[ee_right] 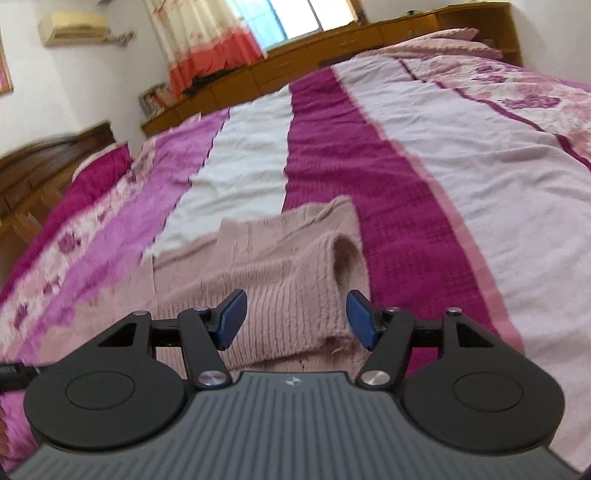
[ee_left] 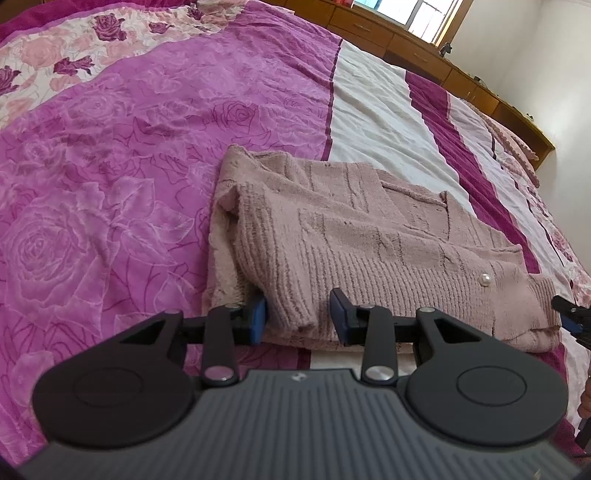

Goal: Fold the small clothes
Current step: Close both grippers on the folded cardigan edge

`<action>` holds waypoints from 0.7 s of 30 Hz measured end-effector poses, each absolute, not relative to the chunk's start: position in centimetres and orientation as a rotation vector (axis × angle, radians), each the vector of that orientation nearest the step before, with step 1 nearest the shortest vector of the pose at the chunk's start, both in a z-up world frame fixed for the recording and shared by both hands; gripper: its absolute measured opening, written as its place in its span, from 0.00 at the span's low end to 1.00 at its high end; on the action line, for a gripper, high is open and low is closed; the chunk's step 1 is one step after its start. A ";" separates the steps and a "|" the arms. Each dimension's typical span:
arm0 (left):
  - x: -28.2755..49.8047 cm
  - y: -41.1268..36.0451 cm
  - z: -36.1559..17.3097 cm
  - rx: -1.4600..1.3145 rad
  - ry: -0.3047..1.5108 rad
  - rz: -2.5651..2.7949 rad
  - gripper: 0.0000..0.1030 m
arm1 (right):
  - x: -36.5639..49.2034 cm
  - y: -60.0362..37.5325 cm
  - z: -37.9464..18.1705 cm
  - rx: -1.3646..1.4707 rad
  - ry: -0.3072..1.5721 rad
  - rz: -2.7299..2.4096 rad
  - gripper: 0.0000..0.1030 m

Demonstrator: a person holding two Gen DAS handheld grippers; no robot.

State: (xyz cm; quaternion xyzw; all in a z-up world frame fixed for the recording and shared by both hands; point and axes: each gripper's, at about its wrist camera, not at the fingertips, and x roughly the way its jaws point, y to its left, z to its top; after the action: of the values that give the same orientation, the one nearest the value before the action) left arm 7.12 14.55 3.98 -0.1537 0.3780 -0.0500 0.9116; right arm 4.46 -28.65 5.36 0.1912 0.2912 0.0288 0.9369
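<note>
A dusty-pink knitted cardigan (ee_left: 369, 236) with a pearl button (ee_left: 482, 280) lies partly folded on the bed. My left gripper (ee_left: 299, 314) sits at its near edge. A ribbed sleeve cuff (ee_left: 291, 306) lies between the blue pads (ee_left: 258, 314). The left pad touches the cuff and a small gap shows at the right pad. In the right wrist view, my right gripper (ee_right: 295, 319) stands open around the other sleeve cuff (ee_right: 295, 295) of the cardigan (ee_right: 258, 243), pads clear of the knit. The right gripper's tip (ee_left: 569, 314) shows at the left view's right edge.
The bedspread (ee_left: 110, 184) has magenta rose, white and dark pink stripes (ee_right: 332, 166). A wooden headboard with drawers (ee_left: 424, 55) runs along the far side under a window (ee_right: 295, 18). A pink pillow (ee_right: 443, 40) lies at the far end.
</note>
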 end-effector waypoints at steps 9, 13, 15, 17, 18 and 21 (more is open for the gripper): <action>7.2 14.3 6.0 -0.305 0.721 -0.177 0.12 | 5.2 -28.3 6.0 0.402 0.591 0.135 0.09; 8.2 14.0 7.1 -0.306 0.690 -0.185 0.12 | 5.9 -29.5 7.1 0.518 0.558 0.180 0.09; 8.9 14.1 7.4 -0.309 0.681 -0.172 0.12 | 6.4 -30.1 7.4 0.575 0.543 0.185 0.08; 10.0 14.4 7.7 -0.320 0.670 -0.151 0.12 | 7.1 -30.6 7.7 0.613 0.527 0.186 0.08; 10.4 14.5 7.8 -0.328 0.663 -0.144 0.12 | 7.4 -30.8 7.8 0.619 0.519 0.184 0.08; 12.0 14.8 8.3 -0.344 0.640 -0.125 0.12 | 8.7 -31.1 8.0 0.628 0.502 0.166 0.08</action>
State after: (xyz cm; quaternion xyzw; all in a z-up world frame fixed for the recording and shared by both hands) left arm 12.02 14.77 8.26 -0.1680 0.3127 -0.0611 0.9329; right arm 8.68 -31.14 8.03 0.3052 0.2442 0.0808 0.9169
